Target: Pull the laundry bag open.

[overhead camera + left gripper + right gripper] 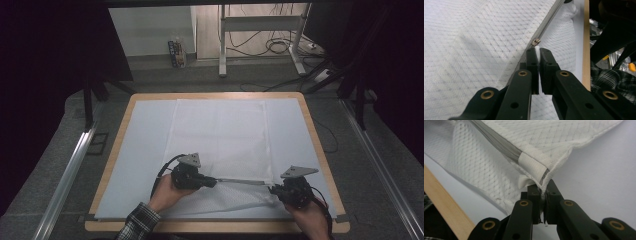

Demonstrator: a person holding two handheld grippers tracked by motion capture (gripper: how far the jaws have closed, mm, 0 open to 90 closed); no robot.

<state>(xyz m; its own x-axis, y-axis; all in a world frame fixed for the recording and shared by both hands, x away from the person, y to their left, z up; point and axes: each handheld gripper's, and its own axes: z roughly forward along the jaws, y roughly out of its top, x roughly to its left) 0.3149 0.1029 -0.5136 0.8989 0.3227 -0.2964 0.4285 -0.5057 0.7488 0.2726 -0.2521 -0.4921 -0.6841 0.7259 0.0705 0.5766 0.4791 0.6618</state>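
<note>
Both claws are clamped on the mesh bag (220, 145). Your left claw (538, 53) pinches the white pull tab just below the zipper slider (536, 41), partway along the zipper (546, 22). Your right claw (543, 190) grips the bag's corner at the zipper's end, beside the sewn tab (534, 165). Between them the zipper runs taut, and the bag lies flat on the white sheet (145, 150) covering the bench (320, 150).

zipper pull tab (537, 50) — pinched, mostly hidden
</note>
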